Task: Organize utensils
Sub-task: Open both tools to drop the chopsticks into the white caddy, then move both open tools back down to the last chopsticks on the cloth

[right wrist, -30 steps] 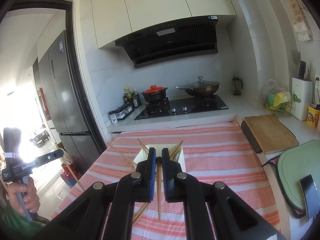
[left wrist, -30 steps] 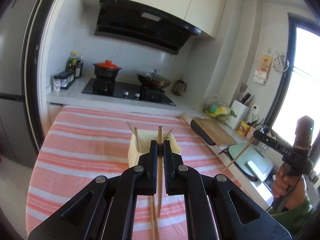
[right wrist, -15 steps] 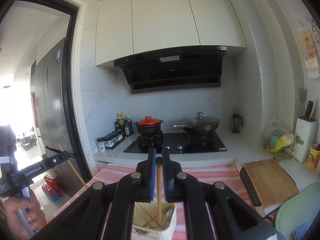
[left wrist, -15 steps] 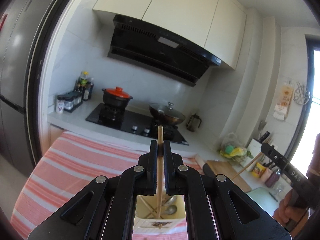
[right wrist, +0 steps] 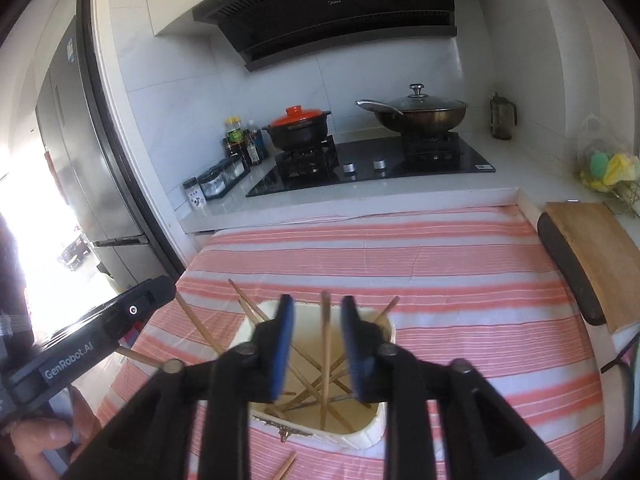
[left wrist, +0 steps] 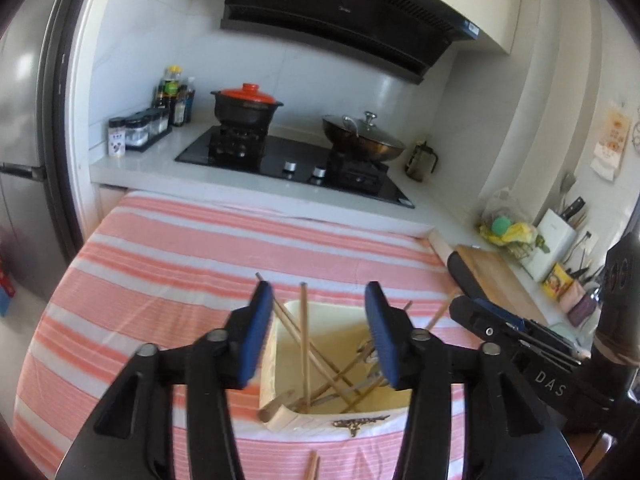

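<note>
We note left gripper (left wrist: 318, 334) jaws opening, blue pads clear of chopstick (left wrist: 304, 344) standing loose between them in cream holder (left wrist: 276, 364) below. Right gripper (right wrist: 316, 346) likewise opening; its chopstick (right wrist: 325, 354) upright between fingers, untouched. Beyond fingertips: striped cloth (right wrist: 420, 256), then stove (right wrist: 372, 166).
</note>
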Available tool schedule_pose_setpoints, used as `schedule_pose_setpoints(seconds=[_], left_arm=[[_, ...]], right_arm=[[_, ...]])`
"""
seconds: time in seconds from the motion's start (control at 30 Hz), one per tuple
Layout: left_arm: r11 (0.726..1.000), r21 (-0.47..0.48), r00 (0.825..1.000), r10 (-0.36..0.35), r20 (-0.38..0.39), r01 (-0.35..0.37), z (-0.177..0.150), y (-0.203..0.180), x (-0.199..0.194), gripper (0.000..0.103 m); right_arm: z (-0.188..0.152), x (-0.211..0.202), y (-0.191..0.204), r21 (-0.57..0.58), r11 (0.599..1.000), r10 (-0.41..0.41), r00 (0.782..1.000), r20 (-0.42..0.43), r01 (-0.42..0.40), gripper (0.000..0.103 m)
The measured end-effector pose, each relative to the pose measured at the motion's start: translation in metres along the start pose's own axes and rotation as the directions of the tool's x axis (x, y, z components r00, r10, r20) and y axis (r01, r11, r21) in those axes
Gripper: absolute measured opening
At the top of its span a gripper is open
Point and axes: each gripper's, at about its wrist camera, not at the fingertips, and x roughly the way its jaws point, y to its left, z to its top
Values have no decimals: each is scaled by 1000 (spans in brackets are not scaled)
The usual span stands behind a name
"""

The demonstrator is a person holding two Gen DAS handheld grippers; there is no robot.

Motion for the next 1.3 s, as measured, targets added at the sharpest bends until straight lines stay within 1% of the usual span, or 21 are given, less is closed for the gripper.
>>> schedule_pose_setpoints(seconds=[0.03,0.1,0.13,0.2,0.23,0.27,0.33,0.4,0.47,0.53,0.6,0.63,0.73,0.83,0.9,0.97,1.1,1.23,1.3], left_arm=[[1000,4,1000,-14,25,13,2,0,-13,62],[999,21,998,-31,51,30,7,1,-36,74],[999,29,998,-40,58,38,9,2,-47,76],[997,45,996,-62,60,59,6,9,-74,84],[996,54,996,-73,54,70,2,13,-86,86],[994,69,996,-83,42,80,-5,19,-98,91],[990,106,995,-94,11,93,-27,31,-119,94],[988,123,996,-88,-33,91,-58,45,-135,96],[988,124,992,-84,-97,96,-95,61,-143,96],[990,122,988,-54,-142,72,-132,74,-151,96],[994,105,985,-9,-171,28,-166,85,-159,96],[996,86,983,0,-183,16,-179,90,-162,96],[1000,12,977,-4,-215,6,-206,101,-167,96],[1000,-6,971,15,-238,-17,-218,104,-166,96],[999,12,971,46,-236,-44,-219,104,-165,96],[997,22,970,71,-232,-68,-220,104,-164,96],[998,10,970,55,-237,-54,-222,102,-163,96],[997,60,965,70,-253,-57,-227,91,-157,96],[996,71,962,67,-266,-50,-230,87,-153,96]], right_arm=[[0,-10,0,8,1000,2,1000,26,-2,51],[2,-35,5,-10,1000,8,997,76,-7,52],[3,-47,9,-32,999,2,996,88,1,52],[-1,-74,16,-71,997,-17,995,101,24,53],[-5,-88,18,-87,996,-18,995,102,27,56],[-12,-101,20,-101,995,-16,995,99,26,58],[-31,-123,21,-126,992,-18,997,81,28,59],[-60,-140,21,-145,989,-33,998,51,40,61],[-98,-150,19,-160,985,-66,998,20,68,62],[-143,-155,18,-180,974,-137,991,1,135,62],[-189,-159,17,-177,964,-203,979,-18,197,62],[-210,-161,17,-162,964,-217,976,-28,210,62],[-262,-167,14,-102,966,-246,967,-62,239,62],[-293,-162,9,-83,970,-237,964,-122,228,62],[-302,-161,7,-90,967,-251,957,-145,240,62],[-303,-161,4,-80,968,-248,958,-147,238,62],[-300,-165,1,-48,971,-238,962,-135,233,62],[-299,-162,2,-37,975,-222,967,-128,219,62],[-300,-160,1,-20,977,-211,968,-136,210,62]])
